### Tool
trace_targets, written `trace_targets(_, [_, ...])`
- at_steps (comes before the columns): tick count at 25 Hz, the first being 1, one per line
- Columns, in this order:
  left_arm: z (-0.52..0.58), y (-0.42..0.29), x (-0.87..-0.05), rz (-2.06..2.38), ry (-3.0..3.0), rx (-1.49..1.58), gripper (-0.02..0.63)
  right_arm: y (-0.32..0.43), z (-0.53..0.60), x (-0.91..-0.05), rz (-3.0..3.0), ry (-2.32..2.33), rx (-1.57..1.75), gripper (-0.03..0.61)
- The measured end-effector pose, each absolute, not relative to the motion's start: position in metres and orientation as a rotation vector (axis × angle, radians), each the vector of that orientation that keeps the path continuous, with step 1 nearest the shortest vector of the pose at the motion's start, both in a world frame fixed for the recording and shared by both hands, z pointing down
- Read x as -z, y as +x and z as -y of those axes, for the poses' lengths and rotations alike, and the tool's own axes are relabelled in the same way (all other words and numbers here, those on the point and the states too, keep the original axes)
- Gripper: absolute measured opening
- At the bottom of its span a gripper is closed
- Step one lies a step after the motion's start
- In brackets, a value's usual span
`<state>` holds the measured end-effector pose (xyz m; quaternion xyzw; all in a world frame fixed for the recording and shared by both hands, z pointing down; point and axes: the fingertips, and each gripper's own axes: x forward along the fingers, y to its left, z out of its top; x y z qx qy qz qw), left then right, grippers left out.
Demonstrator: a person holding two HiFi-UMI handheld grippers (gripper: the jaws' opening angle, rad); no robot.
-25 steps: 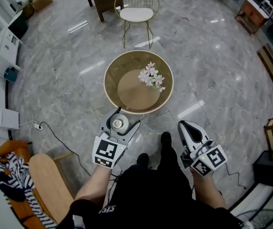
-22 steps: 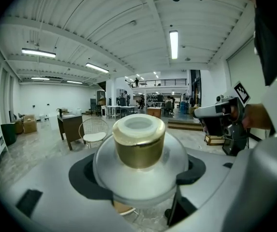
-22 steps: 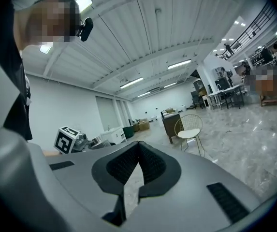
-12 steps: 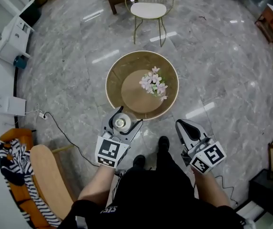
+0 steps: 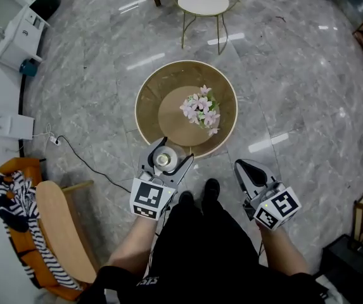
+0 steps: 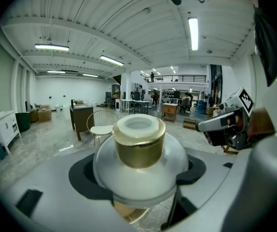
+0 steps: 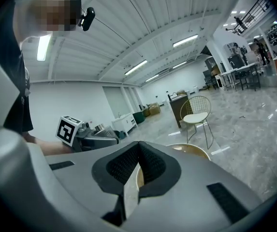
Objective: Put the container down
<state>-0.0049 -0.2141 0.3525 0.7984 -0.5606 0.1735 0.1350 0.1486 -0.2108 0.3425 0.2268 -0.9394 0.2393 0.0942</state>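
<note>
A clear round container with a gold neck and white cap sits clamped between the jaws of my left gripper, which is shut on it. In the head view the container hovers just at the near rim of a round gold table. My right gripper is held over the floor to the right of the table; its jaws are shut with nothing between them, as the right gripper view shows. The left gripper also appears there at the left.
Pink and white flowers stand on the table's right half. A gold wire chair stands beyond the table. A wooden board and orange seat with striped cloth lie at my left. A black cable runs over the marble floor.
The view has shifted closer to the round table. My left gripper with the container now reaches the table's near rim. The right gripper stays in much the same pose.
</note>
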Motion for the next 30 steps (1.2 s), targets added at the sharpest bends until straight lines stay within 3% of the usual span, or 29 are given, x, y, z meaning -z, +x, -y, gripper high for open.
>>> trace_targets(12, [0.244,-0.021,-0.455,1.567,2.273,-0.522,0.347,0.114,0.236,-0.426,2.679,0.578,-0.707,0.014])
trace_targets(30, [0.251,-0.043,-0.668,1.533,2.201,-0.546,0.347,0.057,0.246,-0.626,2.591,0.428,-0.661,0.014])
